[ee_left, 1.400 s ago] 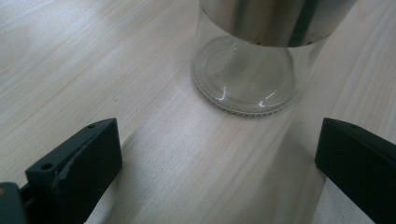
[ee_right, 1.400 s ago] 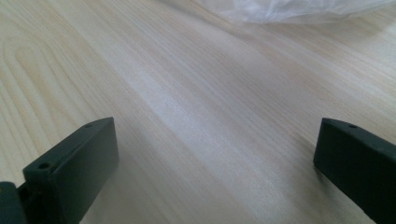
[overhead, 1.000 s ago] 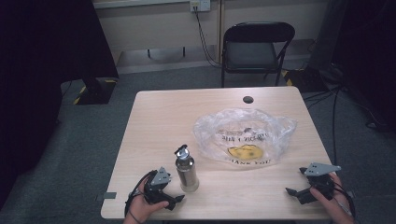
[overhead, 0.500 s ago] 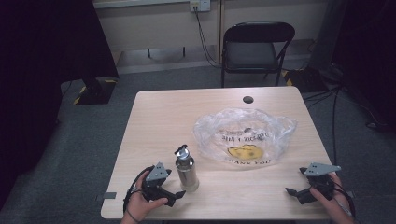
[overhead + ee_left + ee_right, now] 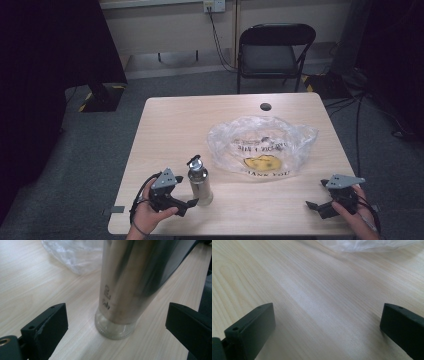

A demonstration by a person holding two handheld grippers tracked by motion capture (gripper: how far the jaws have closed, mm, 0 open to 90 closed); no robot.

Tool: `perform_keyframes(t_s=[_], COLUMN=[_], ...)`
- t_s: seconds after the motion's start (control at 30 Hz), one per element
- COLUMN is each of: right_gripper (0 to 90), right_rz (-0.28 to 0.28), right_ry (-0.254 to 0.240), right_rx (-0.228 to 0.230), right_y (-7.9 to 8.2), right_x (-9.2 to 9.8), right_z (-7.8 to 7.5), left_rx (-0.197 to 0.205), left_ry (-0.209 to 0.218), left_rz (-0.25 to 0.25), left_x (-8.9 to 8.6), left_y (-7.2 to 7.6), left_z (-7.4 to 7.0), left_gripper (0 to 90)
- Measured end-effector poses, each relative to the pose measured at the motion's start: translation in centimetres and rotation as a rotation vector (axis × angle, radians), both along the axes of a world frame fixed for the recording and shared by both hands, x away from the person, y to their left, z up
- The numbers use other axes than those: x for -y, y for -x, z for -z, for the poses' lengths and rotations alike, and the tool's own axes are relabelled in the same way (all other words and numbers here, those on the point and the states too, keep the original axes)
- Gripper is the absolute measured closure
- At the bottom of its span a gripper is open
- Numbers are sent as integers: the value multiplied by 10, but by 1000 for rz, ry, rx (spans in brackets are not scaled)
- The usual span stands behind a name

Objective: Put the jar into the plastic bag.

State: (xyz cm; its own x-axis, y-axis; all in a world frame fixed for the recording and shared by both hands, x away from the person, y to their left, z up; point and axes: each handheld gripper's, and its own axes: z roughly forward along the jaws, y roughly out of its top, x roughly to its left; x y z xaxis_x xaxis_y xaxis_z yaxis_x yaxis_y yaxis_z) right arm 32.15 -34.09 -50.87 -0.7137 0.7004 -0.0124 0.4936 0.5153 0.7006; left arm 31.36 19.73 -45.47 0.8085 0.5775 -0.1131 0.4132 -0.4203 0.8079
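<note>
Closest to the person, at the near edge of the worktop [image 5: 165, 120], each hand holds a gripper resting low over the wood. The left gripper [image 5: 187, 204] sits toward the near left corner with its jaws spread wide and nothing between them touching; from the left gripper view the steel bottle [image 5: 130, 285] stands just ahead of the gap, upright on a clear ringed base, neither jaw in contact with it. The right gripper [image 5: 314, 206] is at the near right corner, jaws likewise fully apart and empty, with bare wood in front of them and a fringe of the plastic bag [image 5: 367, 245] at the far side of its view. From above, the bottle [image 5: 199, 181] stands just beside the left gripper, its dark cap on top. Further in, right of centre, lies the crumpled clear plastic bag [image 5: 262, 145] with a yellow face and dark lettering printed on it, well apart from both grippers. Near the far edge is a small dark round hole [image 5: 265, 106] in the worktop. Beyond the table stands a black folding chair [image 5: 276, 52] against the wall
</note>
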Motion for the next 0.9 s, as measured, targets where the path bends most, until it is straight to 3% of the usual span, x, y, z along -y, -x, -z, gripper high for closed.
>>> perform_keyframes(t_s=[0.6,0.9], right_gripper=[0,0], right_rz=[5,5], right_ry=[0,0], right_rx=[0,0], right_y=[0,0], right_x=[0,0], right_z=[0,0], left_rx=[9,20], left_ry=[66,103], left_rz=[6,11], left_x=[14,22], left_y=[-7,-11], left_z=[-13,-12], left_gripper=[118,162])
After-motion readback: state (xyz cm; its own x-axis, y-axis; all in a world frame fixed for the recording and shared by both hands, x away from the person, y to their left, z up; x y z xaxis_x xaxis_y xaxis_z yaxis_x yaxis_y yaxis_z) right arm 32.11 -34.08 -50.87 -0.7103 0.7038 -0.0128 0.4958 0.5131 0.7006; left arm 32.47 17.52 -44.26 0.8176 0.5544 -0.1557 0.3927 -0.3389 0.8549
